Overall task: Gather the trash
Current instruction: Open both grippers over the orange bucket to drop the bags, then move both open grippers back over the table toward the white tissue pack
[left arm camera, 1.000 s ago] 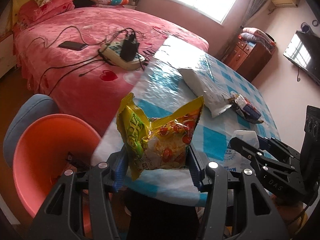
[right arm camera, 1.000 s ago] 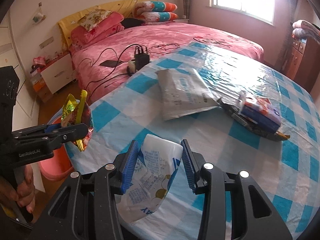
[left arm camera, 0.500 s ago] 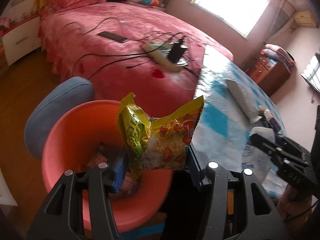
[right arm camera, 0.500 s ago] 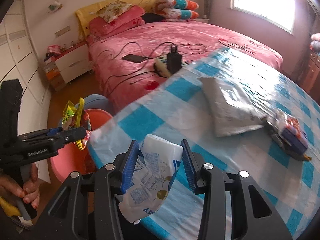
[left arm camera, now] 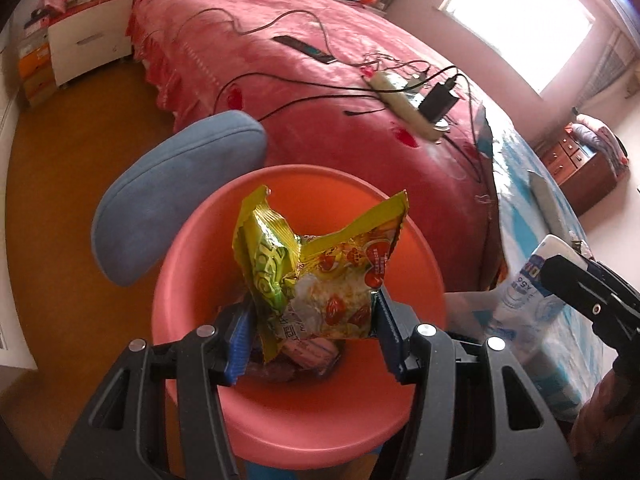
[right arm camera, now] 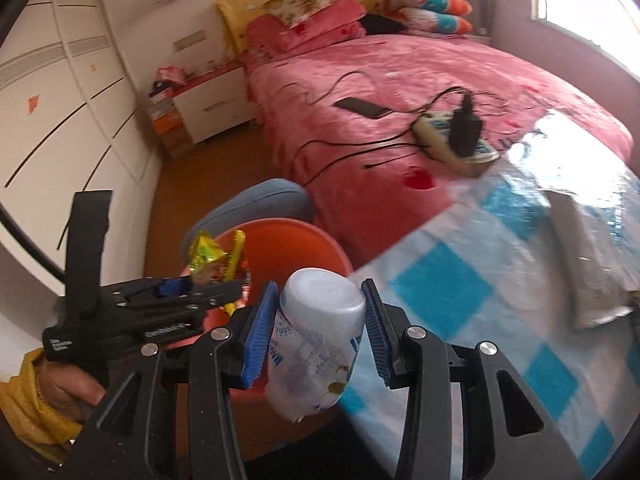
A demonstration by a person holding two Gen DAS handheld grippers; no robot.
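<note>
My left gripper (left arm camera: 312, 332) is shut on a yellow snack bag (left arm camera: 316, 276) and holds it over the open orange bin (left arm camera: 200, 264); trash lies at the bin's bottom. My right gripper (right arm camera: 318, 332) is shut on a crumpled white plastic packet with blue print (right arm camera: 316, 340), held beside the bin (right arm camera: 288, 240) at the table's corner. The right gripper with the packet (left arm camera: 528, 280) shows at the right of the left wrist view. The left gripper (right arm camera: 216, 300) with the snack bag (right arm camera: 212, 256) shows at the left of the right wrist view.
A blue cushioned seat (left arm camera: 172, 184) stands behind the bin. A pink bed (left arm camera: 320, 80) carries a power strip (left arm camera: 408, 104), cables and a phone (left arm camera: 308, 48). The blue-checked table (right arm camera: 520, 300) holds a grey mailer bag (right arm camera: 584, 252). A white nightstand (right arm camera: 208, 108) stands by the wall.
Both grippers have swung left off the table toward the orange bin. The snack bag is now over the bin's opening. Both stay shut on their loads.
</note>
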